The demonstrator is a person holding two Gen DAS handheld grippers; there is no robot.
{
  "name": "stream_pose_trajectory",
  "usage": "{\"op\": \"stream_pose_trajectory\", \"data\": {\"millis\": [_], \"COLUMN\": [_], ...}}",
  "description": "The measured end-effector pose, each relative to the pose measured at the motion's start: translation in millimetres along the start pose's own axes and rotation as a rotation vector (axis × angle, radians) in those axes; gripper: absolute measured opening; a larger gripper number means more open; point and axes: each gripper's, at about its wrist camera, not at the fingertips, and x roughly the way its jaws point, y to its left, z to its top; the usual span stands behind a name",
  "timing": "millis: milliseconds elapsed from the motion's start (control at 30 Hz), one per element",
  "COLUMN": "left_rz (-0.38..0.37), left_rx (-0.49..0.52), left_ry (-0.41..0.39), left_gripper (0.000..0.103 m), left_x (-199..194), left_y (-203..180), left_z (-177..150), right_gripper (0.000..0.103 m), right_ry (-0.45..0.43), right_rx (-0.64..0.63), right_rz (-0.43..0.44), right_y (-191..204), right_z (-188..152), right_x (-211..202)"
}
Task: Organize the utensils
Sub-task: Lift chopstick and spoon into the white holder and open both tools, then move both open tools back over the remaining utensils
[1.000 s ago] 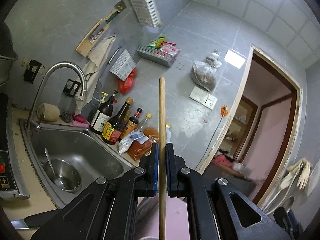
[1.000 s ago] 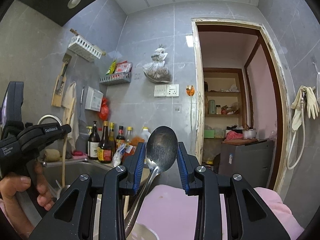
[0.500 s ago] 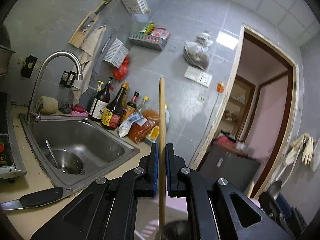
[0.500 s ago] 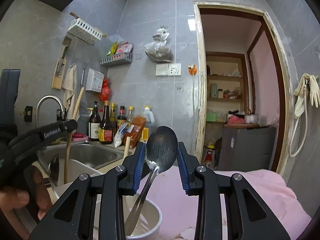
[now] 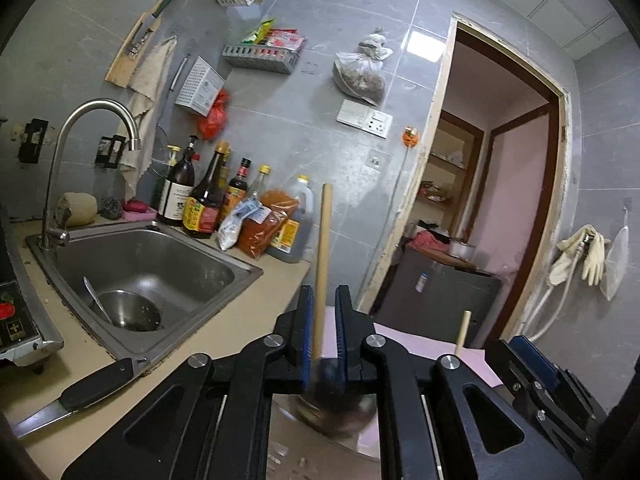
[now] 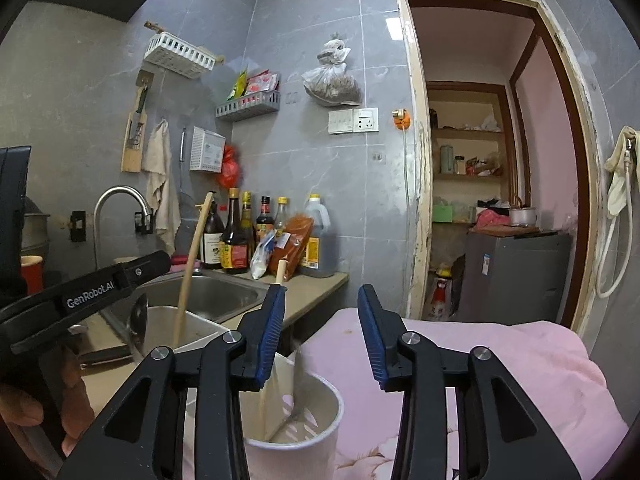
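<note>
My left gripper (image 5: 322,320) is open; a wooden stick (image 5: 322,256) stands upright between its blue pads, its lower end blurred in a metal holder (image 5: 340,416) below. From the right wrist view the same stick (image 6: 192,256) leans in the steel holder (image 6: 192,320) with a ladle (image 6: 138,320). My right gripper (image 6: 320,332) is open and empty above a white utensil cup (image 6: 320,432). In the cup lie a blurred spoon (image 6: 294,396) and a wooden stick (image 6: 270,344).
A steel sink (image 5: 140,264) with a small bowl and spoon lies left. Sauce bottles (image 5: 208,204) stand behind it. A knife (image 5: 80,392) lies on the counter front. A pink cloth (image 6: 460,360) covers the surface under the cup. A doorway (image 6: 492,160) is at right.
My right gripper opened and the spoon dropped into the white cup. My left gripper lowered the wooden stick into the steel holder and its jaws parted.
</note>
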Motion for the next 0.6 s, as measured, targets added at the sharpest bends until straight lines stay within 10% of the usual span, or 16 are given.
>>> {"op": "stream_pose_trajectory", "data": {"millis": [600], "left_rz": [-0.162], "left_rx": [0.137], "left_ry": [0.001], "left_gripper": [0.061], "left_x": [-44.0], "left_y": [-86.9], "left_z": [16.9], "right_gripper": [0.079], "right_ry": [-0.115], "right_rx": [0.022], "right_rz": [-0.097], "right_y": [-74.3], "right_z": [50.5], "right_x": [-96.6]}}
